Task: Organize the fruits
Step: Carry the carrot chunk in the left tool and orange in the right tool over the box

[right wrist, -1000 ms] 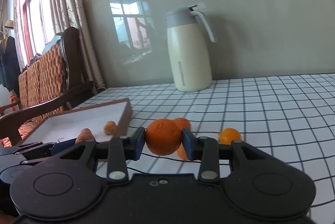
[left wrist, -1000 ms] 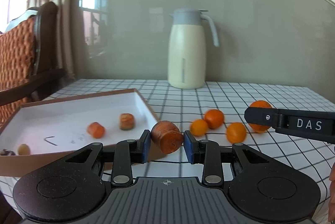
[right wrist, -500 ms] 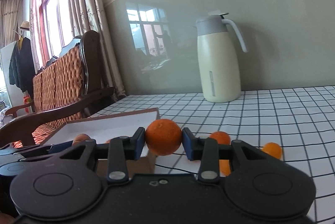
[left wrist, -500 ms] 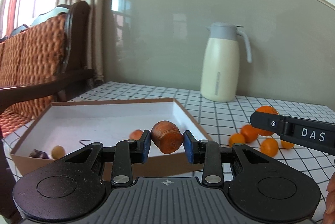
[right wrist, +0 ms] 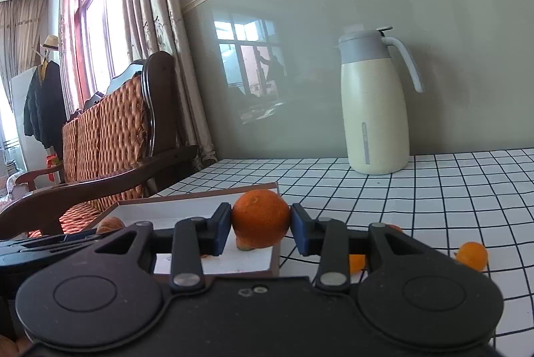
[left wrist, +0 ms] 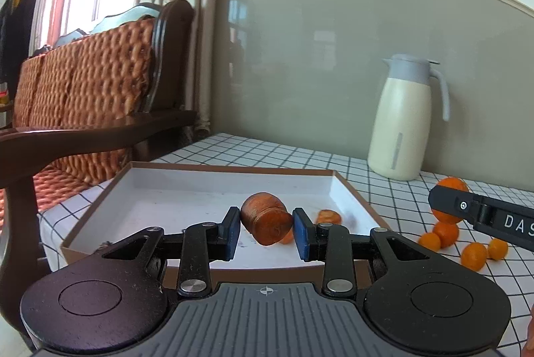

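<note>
On the checked tablecloth (right wrist: 417, 200) the white-lined box (left wrist: 207, 168) sits beside the loose oranges (left wrist: 474, 255). The left gripper (left wrist: 266, 231) pinches a carrot stub (left wrist: 265, 218) above the box, while the right gripper (right wrist: 261, 228) clamps an orange (right wrist: 261, 218) over its near corner. Both are round and held only at 2 small contact patches, so either could squirt free, and the orange, if released this close to the rim, might bounce out onto the cloth.

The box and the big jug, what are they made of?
The box looks like cardboard: thin brown walls and rim, matte white inside with a few marks. The jug could be painted metal or plastic, hard to tell: smooth cream body with a soft sheen, and a grey lid and handle that look like plastic.
</note>
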The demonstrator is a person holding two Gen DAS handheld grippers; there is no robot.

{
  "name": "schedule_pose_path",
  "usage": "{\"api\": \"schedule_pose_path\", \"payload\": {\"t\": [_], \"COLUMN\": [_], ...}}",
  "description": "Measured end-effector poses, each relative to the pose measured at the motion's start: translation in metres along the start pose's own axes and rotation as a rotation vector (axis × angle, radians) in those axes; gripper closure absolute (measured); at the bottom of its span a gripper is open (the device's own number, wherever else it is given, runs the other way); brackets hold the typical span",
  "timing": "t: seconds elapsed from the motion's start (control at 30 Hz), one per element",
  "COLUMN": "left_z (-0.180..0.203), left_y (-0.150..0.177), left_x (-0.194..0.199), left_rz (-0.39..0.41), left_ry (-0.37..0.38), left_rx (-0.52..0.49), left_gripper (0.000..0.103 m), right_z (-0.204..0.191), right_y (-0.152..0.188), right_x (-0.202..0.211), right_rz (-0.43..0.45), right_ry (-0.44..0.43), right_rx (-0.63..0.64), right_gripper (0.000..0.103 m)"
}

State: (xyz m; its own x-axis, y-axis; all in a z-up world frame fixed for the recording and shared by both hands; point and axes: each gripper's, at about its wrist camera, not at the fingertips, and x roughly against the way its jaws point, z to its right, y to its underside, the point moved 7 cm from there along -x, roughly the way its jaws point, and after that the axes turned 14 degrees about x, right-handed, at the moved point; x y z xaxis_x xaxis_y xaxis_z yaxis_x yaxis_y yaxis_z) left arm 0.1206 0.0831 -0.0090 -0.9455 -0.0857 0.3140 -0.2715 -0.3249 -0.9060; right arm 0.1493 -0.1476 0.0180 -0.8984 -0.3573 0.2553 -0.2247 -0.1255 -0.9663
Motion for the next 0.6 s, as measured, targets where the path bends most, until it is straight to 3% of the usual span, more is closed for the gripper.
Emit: {"api": "schedule_pose_path", "payload": {"t": [0.6], "left_z": [-0.045], "left_y": [-0.011], "left_x": [-0.008], "left_rz": [0.016], "left_ry": [-0.094], "left_rx": [0.042], "left_gripper": [0.069], "right_z": [-0.029], "right_y": [-0.008], "right_x": [-0.03], "right_rz": [0.007], "right_ry": [-0.044], "right_rx": [0.005], "right_gripper": [0.073]}}
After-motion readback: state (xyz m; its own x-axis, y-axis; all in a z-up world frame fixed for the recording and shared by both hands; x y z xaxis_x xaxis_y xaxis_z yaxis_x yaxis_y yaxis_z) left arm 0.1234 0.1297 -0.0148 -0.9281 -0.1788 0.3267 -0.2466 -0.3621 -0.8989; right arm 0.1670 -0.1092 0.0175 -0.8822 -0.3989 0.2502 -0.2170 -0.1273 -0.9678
